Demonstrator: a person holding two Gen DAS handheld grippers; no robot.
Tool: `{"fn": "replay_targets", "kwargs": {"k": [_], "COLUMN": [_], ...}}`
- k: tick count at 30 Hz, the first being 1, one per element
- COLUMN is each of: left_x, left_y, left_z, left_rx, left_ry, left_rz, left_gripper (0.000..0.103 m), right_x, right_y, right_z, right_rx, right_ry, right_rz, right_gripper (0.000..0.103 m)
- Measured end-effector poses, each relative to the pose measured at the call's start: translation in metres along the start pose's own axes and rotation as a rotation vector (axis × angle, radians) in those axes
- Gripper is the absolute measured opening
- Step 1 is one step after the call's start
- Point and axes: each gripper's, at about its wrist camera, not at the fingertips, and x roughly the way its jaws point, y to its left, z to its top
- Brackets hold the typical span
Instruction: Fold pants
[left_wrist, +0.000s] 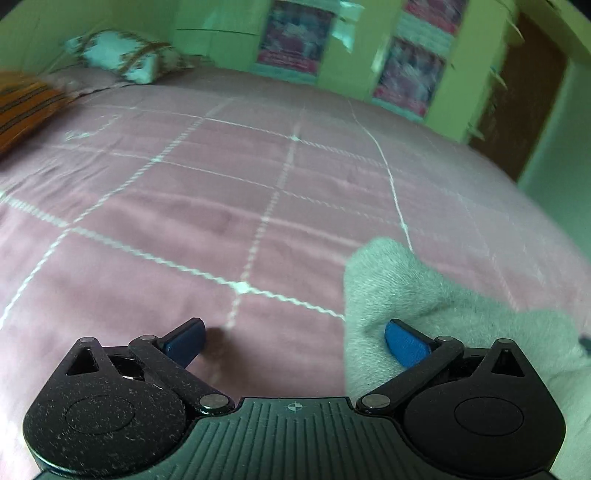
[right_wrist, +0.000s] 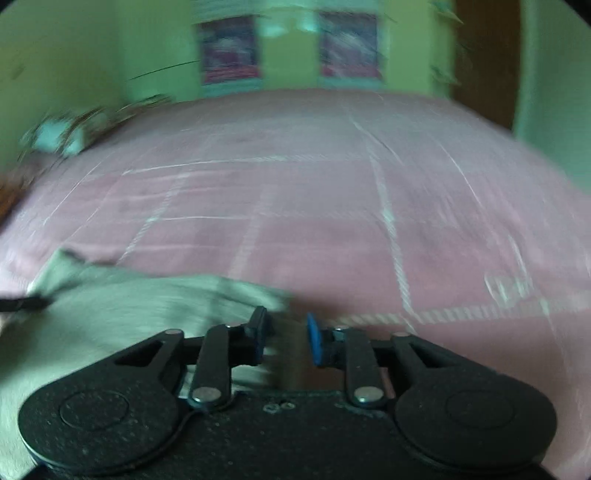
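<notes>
Light grey pants (left_wrist: 424, 291) lie on a pink bedspread (left_wrist: 221, 192). In the left wrist view they fill the lower right, and a corner of the cloth points up the bed. My left gripper (left_wrist: 293, 343) is open wide, its right blue pad (left_wrist: 404, 343) over the pants' left edge and its left pad over bare bedspread. In the right wrist view the pants (right_wrist: 122, 306) lie at lower left. My right gripper (right_wrist: 286, 338) is partly open, with a narrow gap, at the pants' right edge. This view is motion-blurred.
The pink bedspread (right_wrist: 332, 206) with white grid lines stretches ahead. A patterned pillow (left_wrist: 122, 55) and an orange striped cushion (left_wrist: 26, 103) lie at the far left. Green walls with posters (left_wrist: 291, 37) stand behind, and a brown door (left_wrist: 517, 96) is at right.
</notes>
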Motion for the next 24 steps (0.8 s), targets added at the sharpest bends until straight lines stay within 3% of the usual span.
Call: {"fn": "replay_targets", "kwargs": {"k": [3, 6, 8, 10, 11, 14, 17, 24], "left_x": [-0.019, -0.034, -0.039, -0.044, -0.042, -0.04, -0.038, -0.021], "left_y": [0.021, 0.039, 0.047, 0.049, 0.048, 0.047, 0.042, 0.02], "left_z": [-0.006, -0.017, -0.026, -0.037, -0.041, -0.052, -0.054, -0.05], "left_rx": [-0.085, -0.153, -0.214, -0.251, -0.26, -0.297, -0.318, -0.263], "left_ry": [-0.006, 0.015, 0.039, 0.066, 0.085, 0.12, 0.149, 0.179], "left_rz": [-0.045, -0.121, -0.21, -0.303, -0.327, -0.386, -0.436, -0.421], "left_gripper": [0.103, 0.103, 0.103, 0.103, 0.103, 0.103, 0.103, 0.103], "right_x": [-0.028, -0.045, -0.051, -0.058, -0.059, -0.046, -0.029, -0.026], "right_y": [-0.023, -0.047, -0.057, -0.064, -0.068, -0.074, -0.08, -0.075], "right_z": [-0.007, -0.02, -0.029, -0.038, -0.042, -0.048, -0.056, -0.061], "right_rx": [0.064, 0.163, 0.213, 0.287, 0.336, 0.456, 0.514, 0.524], "right_ry": [-0.064, -0.044, -0.035, -0.037, -0.036, 0.036, 0.112, 0.139], "right_rz": [0.084, 0.182, 0.227, 0.313, 0.357, 0.421, 0.466, 0.5], "right_gripper": [0.019, 0.041, 0.06, 0.07, 0.079, 0.095, 0.097, 0.097]}}
